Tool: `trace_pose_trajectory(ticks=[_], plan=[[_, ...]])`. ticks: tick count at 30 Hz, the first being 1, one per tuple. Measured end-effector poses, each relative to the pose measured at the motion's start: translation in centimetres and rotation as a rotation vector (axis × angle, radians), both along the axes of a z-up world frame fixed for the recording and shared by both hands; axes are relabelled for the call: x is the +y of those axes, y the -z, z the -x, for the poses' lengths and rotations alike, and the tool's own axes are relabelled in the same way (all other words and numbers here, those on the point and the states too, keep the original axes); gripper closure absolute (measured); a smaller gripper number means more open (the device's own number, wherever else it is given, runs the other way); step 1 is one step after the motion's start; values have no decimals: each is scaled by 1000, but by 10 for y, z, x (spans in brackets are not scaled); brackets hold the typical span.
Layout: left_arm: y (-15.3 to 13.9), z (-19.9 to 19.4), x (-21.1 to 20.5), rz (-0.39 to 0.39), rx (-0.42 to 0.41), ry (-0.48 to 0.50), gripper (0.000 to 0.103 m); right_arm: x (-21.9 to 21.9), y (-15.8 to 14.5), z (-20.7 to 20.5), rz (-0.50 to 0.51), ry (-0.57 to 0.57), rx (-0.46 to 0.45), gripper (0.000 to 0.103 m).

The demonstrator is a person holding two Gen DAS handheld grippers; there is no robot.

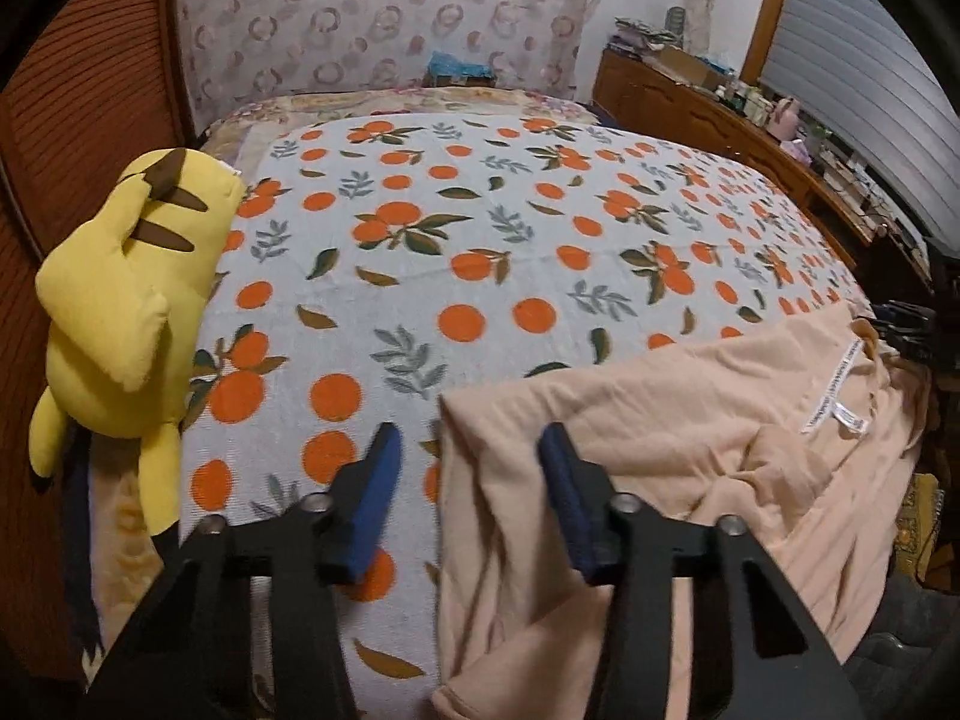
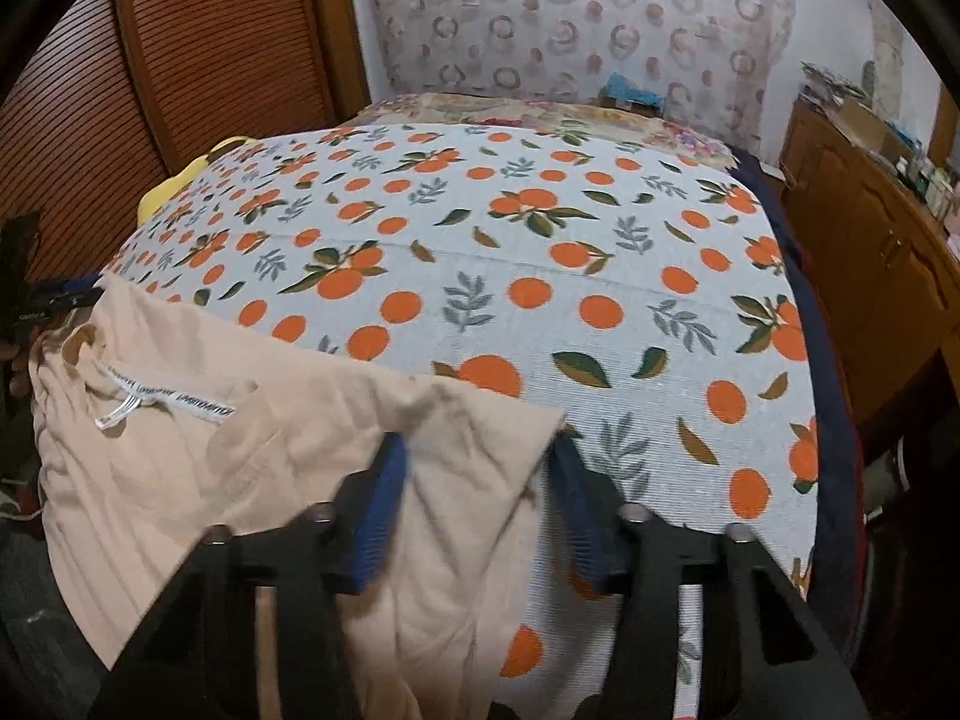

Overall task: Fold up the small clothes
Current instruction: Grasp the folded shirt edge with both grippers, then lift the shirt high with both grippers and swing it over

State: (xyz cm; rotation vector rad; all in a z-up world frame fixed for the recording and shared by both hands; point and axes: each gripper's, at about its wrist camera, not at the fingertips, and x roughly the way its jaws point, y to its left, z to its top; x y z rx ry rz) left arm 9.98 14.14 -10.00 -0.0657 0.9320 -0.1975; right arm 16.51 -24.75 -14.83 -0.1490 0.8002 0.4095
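A crumpled peach cotton garment with a white neck label lies at the near edge of the bed's orange-and-leaf printed blanket. The left gripper straddles its left corner, blue fingers spread, not pinching. The right gripper likewise stands spread over the right corner.

Both grippers' jaws seemingly apart.

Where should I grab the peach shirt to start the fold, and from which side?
Take the peach shirt by its two far corners, one gripper each: the left gripper over its left corner, the right gripper over the right. Come down from the near side; the fabric lies flat on the blanket, corners free.
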Motion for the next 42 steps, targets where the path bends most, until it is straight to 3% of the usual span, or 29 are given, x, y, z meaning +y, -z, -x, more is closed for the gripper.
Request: trace_pose_trajectory(ticks=[5,6,7,11,15,23,35,39,42], plan=[[0,-1,-6,15,6,30,71,5,0,6,13,-25,0,86],[0,-1,-7,29,8,38,79,7,0,6,6,-34,0,91],[0,-1,-7,43,10,49,92,8,0,7,-1,-42,-3,92],[-11,8,-7,81,-26,54,95,5,-13,26,-45,-40,-73,94],[-53,31,-7,134,-138,58,95,-6,-48,61,-107,-34,-189,94],[-170,84,-18,158,-425,89,96,-33,-141,134,-181,-13,-419,95],[-329,119,4,157,-772,48,96,-54,-304,229,-137,-4,-760,95],[-357,115,6,117,-835,27,96,-48,-343,240,-97,-14,-822,95],[-356,93,9,87,-832,0,96,-43,-355,220,-72,-4,-812,95]])
